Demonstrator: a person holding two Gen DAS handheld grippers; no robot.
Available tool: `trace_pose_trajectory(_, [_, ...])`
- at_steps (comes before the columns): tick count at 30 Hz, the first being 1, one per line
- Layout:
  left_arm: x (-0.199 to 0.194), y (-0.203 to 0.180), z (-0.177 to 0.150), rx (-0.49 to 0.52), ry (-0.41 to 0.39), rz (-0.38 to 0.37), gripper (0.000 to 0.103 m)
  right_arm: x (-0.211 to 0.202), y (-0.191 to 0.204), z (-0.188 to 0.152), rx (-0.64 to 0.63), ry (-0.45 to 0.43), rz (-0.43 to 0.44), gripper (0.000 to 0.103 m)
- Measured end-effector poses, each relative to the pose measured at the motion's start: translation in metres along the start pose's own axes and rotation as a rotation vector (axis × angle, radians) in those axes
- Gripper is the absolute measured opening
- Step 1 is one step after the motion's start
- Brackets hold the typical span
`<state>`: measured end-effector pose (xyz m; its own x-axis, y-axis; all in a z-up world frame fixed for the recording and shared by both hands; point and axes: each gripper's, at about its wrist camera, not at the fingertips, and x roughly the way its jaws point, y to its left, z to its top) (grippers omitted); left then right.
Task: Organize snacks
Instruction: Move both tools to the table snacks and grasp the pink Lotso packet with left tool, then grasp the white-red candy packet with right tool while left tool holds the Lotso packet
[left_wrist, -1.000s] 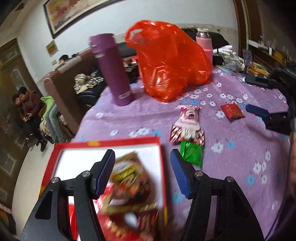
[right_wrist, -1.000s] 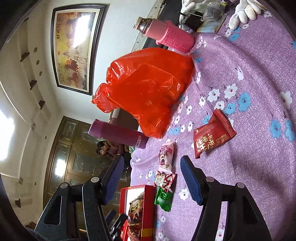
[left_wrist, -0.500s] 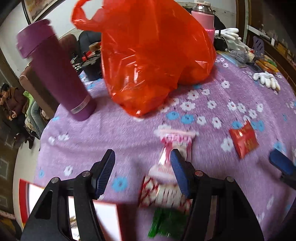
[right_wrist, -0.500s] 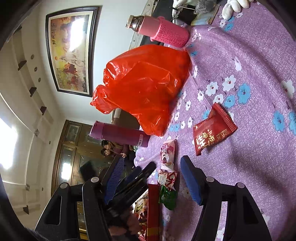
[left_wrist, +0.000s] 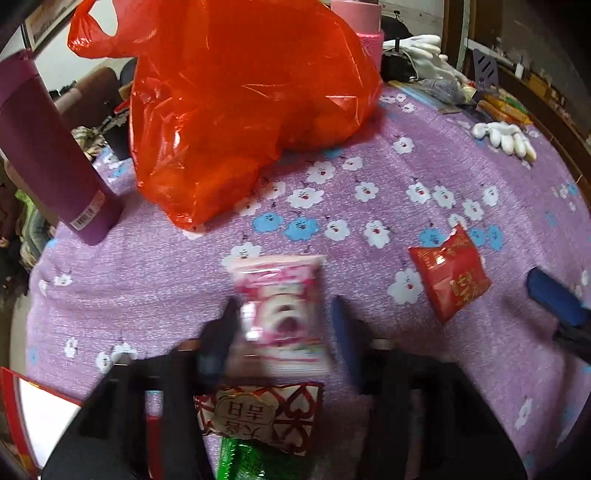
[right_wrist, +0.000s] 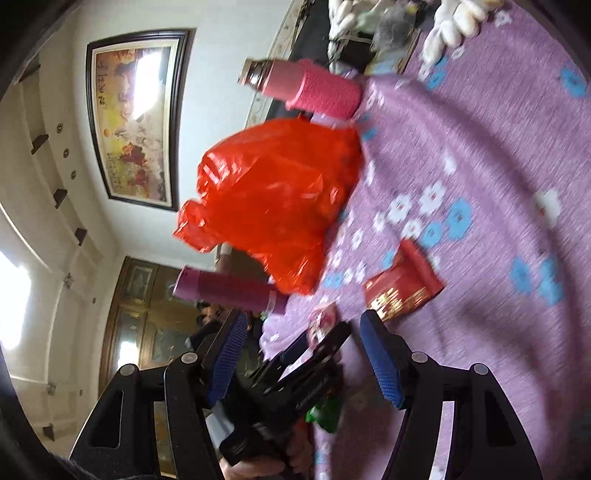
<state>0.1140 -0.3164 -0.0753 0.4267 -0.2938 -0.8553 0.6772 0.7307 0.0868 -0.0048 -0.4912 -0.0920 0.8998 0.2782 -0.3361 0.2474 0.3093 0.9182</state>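
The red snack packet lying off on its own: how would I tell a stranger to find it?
Start at the big orange plastic bag on the purple flowered tablecloth. Come toward the camera and right, past the blue flowers, to the red snack packet. Unlike the pink packet between the left hand-held gripper's fingers, it is solid red with gold print and lies alone.

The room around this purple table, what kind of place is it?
Probably a home living or dining room: a flowered purple tablecloth spread with snacks, a large framed painting on the wall, and dark wooden cabinets behind.
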Motion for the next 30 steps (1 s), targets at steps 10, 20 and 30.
trace_pose_trajectory(10, [-0.008, -0.014, -0.014, 0.056, -0.031, -0.034, 0.034, 0.015, -0.011, 0.007, -0.017, 0.020, -0.073, 0.065])
trace_pose_trajectory(20, [-0.071, -0.027, -0.114, 0.084, -0.032, -0.110, 0.034, 0.028, 0.005, -0.001, -0.086, 0.074, -0.075, 0.065])
trace_pose_trajectory(30, [-0.122, 0.000, -0.195, -0.055, -0.047, -0.111, 0.034, 0.090, 0.056, -0.069, -0.445, 0.318, -0.168, 0.065])
